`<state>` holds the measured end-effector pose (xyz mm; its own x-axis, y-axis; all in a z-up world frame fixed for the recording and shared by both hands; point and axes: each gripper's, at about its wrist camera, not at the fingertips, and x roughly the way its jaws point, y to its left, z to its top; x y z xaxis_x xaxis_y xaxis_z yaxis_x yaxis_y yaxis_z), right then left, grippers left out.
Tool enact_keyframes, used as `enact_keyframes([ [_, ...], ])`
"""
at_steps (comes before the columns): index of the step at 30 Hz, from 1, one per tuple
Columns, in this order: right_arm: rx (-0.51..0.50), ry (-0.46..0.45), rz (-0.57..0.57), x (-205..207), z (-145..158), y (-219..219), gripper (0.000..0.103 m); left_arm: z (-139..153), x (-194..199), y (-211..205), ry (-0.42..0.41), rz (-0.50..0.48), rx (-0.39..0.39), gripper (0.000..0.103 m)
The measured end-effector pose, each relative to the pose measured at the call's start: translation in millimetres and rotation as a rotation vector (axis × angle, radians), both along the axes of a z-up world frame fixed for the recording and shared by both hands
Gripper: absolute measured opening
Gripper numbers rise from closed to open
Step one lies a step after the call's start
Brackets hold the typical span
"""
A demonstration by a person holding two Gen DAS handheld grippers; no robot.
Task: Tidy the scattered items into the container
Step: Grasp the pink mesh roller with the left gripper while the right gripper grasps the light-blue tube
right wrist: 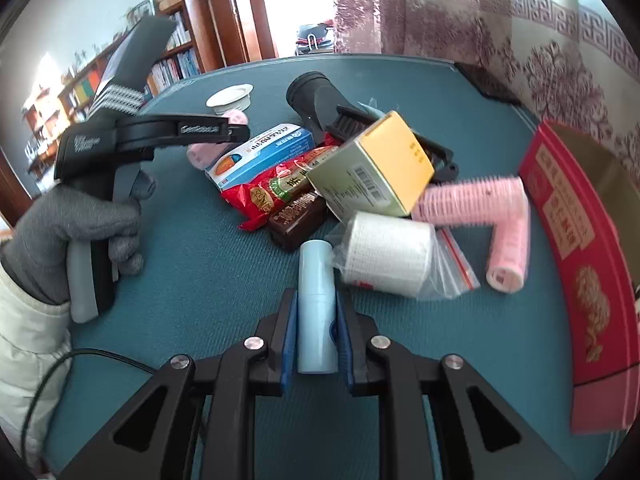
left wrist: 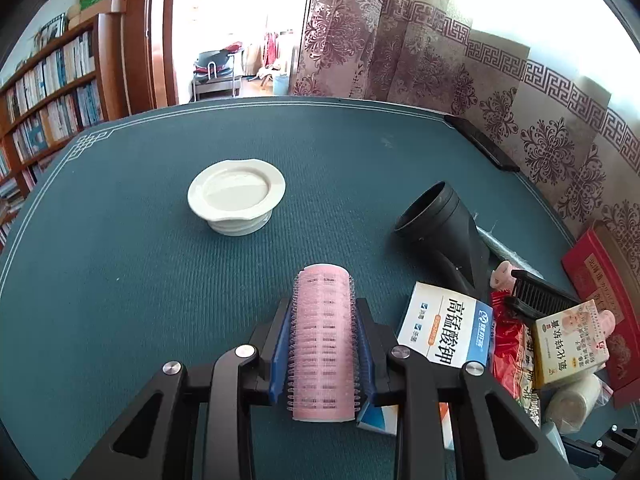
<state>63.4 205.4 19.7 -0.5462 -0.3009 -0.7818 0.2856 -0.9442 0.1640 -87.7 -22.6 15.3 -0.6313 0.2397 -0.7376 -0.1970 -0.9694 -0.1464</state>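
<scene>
My left gripper [left wrist: 323, 312] is shut on a pink hair roller [left wrist: 323, 340] and holds it above the green table mat [left wrist: 160, 280]. My right gripper [right wrist: 317, 300] is shut on a pale blue tube [right wrist: 316, 308]. The red box container [right wrist: 580, 260] stands open at the right; it also shows in the left wrist view [left wrist: 600, 280]. Scattered items lie in a pile: a blue-white medicine box [right wrist: 264, 152], a red snack packet [right wrist: 276, 188], a yellow-green carton [right wrist: 376, 168], a bagged white roll [right wrist: 388, 252], two pink rollers [right wrist: 480, 200] and a black nozzle [left wrist: 440, 220].
A white ceramic dish [left wrist: 237, 196] sits on the mat at centre left. A black phone [left wrist: 482, 146] lies at the far right edge. A black comb [left wrist: 540, 292] and a brown chocolate bar [right wrist: 296, 216] lie in the pile. Curtains hang behind; bookshelves stand at left.
</scene>
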Motion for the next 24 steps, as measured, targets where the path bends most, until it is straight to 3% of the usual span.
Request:
enact_keyframes([
  [4,-0.084,-0.021,0.004,2.7,7.7,10.6,0.021,8.1,7.3,-8.3,0.006,0.007,0.046,0.031],
  [12,-0.101,0.035,-0.013,17.2,27.0,21.0,0.021,29.1,27.9,-6.7,0.052,-0.015,0.098,0.031],
  [24,-0.110,0.125,-0.193,26.5,54.7,78.5,0.021,36.5,51.4,17.2,0.048,-0.082,0.105,0.031],
])
